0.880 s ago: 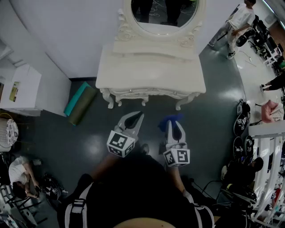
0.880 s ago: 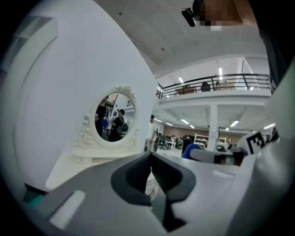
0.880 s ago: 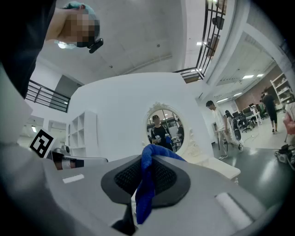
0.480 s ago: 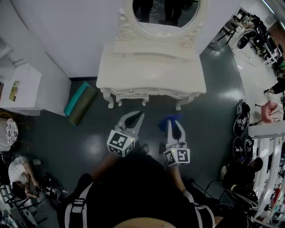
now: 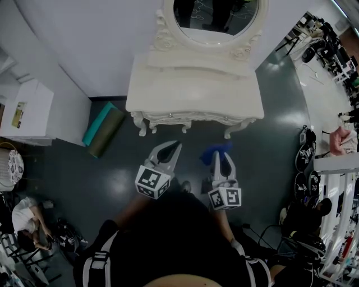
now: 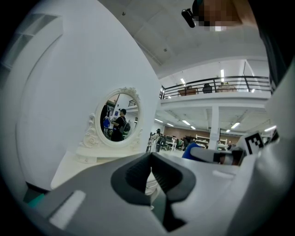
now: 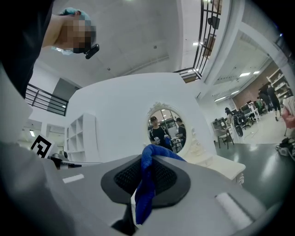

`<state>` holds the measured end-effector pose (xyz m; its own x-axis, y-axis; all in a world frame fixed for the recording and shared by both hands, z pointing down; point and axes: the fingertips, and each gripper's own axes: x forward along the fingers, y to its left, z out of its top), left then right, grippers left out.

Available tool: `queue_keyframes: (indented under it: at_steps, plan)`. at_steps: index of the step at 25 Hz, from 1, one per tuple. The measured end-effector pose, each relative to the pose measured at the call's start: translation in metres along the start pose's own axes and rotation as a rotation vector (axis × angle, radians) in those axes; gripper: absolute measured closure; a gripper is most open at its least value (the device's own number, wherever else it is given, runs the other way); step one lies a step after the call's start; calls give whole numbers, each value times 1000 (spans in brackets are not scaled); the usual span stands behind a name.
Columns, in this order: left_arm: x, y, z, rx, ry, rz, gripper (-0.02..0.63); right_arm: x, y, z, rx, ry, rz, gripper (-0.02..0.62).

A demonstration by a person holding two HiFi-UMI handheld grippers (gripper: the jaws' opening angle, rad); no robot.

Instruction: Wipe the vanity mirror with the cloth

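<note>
An oval vanity mirror (image 5: 216,17) in a carved cream frame stands on a cream dressing table (image 5: 193,92) against the white wall. The mirror (image 6: 117,120) shows ahead of the left gripper and the mirror (image 7: 166,128) ahead of the right gripper. My right gripper (image 5: 219,154) is shut on a blue cloth (image 5: 216,150), which bunches out between its jaws as blue cloth (image 7: 148,184). My left gripper (image 5: 174,146) is shut with nothing between its jaws. Both grippers hang over the dark floor, a short way in front of the table.
A teal and olive rolled mat (image 5: 102,130) lies on the floor left of the table. A white cabinet (image 5: 28,112) stands at the left. Racks and gear (image 5: 331,213) crowd the right side. A person (image 5: 25,224) sits at lower left.
The table and mirror sit slightly right and lower in the head view, a small camera shift. A person at the upper right has walked out of view. Both grippers have held still.
</note>
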<state>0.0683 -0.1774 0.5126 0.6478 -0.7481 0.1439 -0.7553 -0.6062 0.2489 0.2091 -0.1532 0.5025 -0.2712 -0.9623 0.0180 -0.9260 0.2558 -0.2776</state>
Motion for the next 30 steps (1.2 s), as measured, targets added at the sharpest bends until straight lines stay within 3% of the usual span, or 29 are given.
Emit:
queue_keyframes:
  at_steps: [10,16,30]
  plan:
    - [-7,-22,6,-14,-11,-44,600,-24,0,14,-27,8,-30,557]
    - [-13,-14,4,-22,-6,-23,600,-27,3,6,-22,17,-34,557]
    - [-6,13,8,-20,-22,11,600,11,23,-4,-30,-14,53,557]
